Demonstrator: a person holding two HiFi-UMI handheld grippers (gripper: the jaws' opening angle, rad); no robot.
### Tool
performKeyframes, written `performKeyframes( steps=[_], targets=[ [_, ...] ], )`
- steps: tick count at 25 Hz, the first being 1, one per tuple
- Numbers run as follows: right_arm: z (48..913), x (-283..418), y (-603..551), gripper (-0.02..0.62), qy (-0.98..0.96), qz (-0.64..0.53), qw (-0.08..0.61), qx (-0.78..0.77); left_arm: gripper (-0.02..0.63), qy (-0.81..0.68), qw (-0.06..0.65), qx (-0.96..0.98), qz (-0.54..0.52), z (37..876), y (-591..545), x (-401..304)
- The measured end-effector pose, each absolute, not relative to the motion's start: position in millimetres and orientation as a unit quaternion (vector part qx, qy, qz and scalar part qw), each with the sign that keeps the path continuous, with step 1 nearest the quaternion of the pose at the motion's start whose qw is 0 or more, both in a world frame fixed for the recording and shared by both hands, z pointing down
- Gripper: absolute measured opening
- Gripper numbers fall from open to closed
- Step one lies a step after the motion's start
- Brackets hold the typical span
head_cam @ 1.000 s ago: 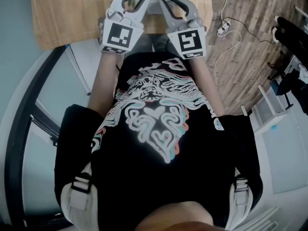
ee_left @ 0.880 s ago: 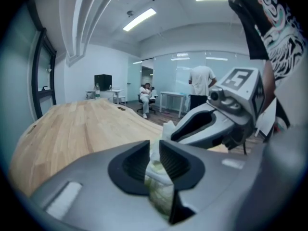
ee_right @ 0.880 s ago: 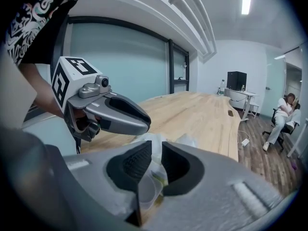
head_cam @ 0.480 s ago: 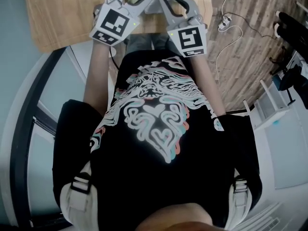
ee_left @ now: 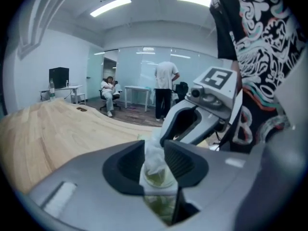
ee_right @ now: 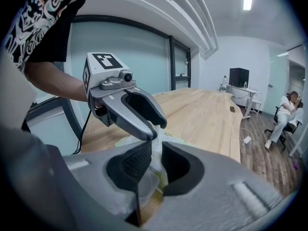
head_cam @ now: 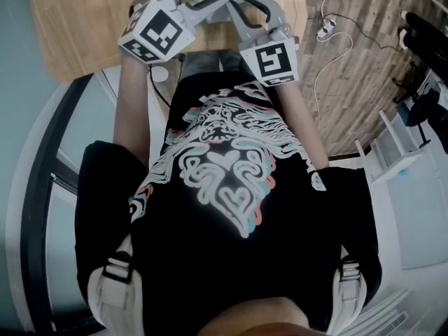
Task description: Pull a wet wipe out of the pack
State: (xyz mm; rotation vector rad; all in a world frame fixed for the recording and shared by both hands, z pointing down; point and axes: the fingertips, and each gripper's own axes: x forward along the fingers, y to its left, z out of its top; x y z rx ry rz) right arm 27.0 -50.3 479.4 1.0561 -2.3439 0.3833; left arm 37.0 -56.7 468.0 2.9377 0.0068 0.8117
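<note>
Okay, pack: I see a soft pale-green pack (ee_left: 162, 207) of wipes lying on the light wooden table (ee_left: 43, 134), right under both sets of jaws, its round mouth facing up.
Wet wipe: a white, crumpled wet wipe (ee_left: 153, 166) stands up out of that mouth as a tuft. I judge most of it is inside the pack, so the pull has barely begun.
Left gripper: my left gripper (ee_left: 155, 147) has its jaws spread, one on each side of the tuft, and I see no pinch on it.
Right gripper: my right gripper (ee_right: 156, 144) comes in from the opposite side with its jaws drawn narrow on the top of the tuft. As I read it, they are pinching the wet wipe.
Clear lid: a clear plastic lid flap (ee_right: 148, 184) sits low between the right jaws, swung open so the mouth is free.
Why this layout: both tips meet over one small opening because the tuft is the only thing to grab. One holds it, the other is free.
Next call: I'd drop the left jaws onto the pack to pin it, then lift slowly with the right.
Risk: a light pack can ride up with the wipe, or a second sheet can trail out.
</note>
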Motion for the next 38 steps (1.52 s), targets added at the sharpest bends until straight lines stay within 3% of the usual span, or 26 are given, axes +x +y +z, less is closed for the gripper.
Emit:
performKeyframes(
  steps=[17,21,27,38],
  targets=[
    [479.7,24.2,-49.7,0.066,-0.880,0.142,0.265,0.367,0.092,0.148,0.015,0.919,0.364,499.0,-49.8,25.6],
    [473.3,22.4,-50.6,0.066,-0.883,0.146,0.255,0.365,0.021,0.178,0.011,0.909,0.376,497.3,-42.6,23.6],
    [478.9,10.6,-51.3,0.066,-0.885,0.116,0.285,0.350,0.005,0.167,-0.020,0.907,0.385,504.1,-39.0,16.0],
    [480.9,3.9,-56.0,0.096,-0.888,0.112,0.303,0.328,0.000,0.136,0.014,0.917,0.376,491.6,-48.3,8.9]
  ],
)
